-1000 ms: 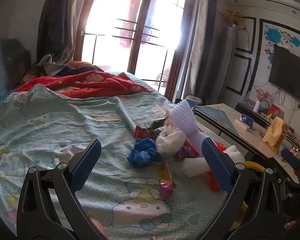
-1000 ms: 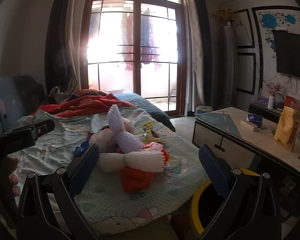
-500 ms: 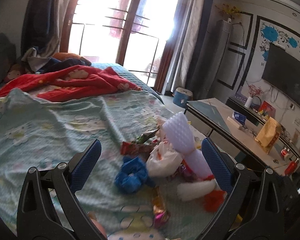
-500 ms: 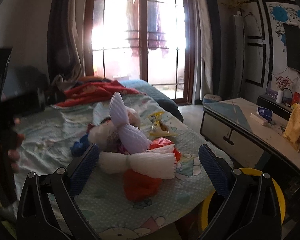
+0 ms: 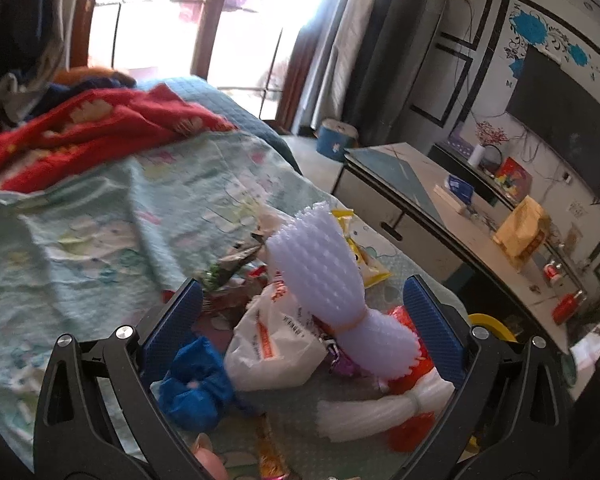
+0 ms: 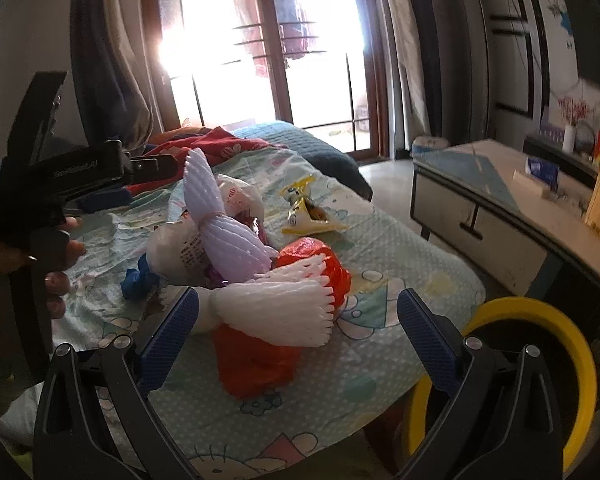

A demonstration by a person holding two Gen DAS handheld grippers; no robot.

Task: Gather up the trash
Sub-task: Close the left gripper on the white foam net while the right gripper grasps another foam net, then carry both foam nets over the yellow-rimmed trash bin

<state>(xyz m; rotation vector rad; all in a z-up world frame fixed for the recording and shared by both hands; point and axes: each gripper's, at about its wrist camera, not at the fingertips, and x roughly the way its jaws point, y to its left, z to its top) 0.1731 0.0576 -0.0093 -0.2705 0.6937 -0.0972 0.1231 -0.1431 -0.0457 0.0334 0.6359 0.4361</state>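
On the bed (image 6: 400, 248), near its right corner beside the yellow bin (image 6: 540, 308), a trash pile lies, light, soft foam netting (image 6: 276, 308) best pinched at its tied waist, left gripper (image 5: 300, 312) and right gripper (image 6: 300, 320) gaping, empty

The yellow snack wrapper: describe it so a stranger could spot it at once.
Start at the bed with the pale green cartoon sheet, then find the trash heap near its foot. The yellow snack wrapper lies flat on the sheet just beyond the heap, toward the window, apart from the rest. It is the only yellow piece, torn open, unlike the red bag beside it.
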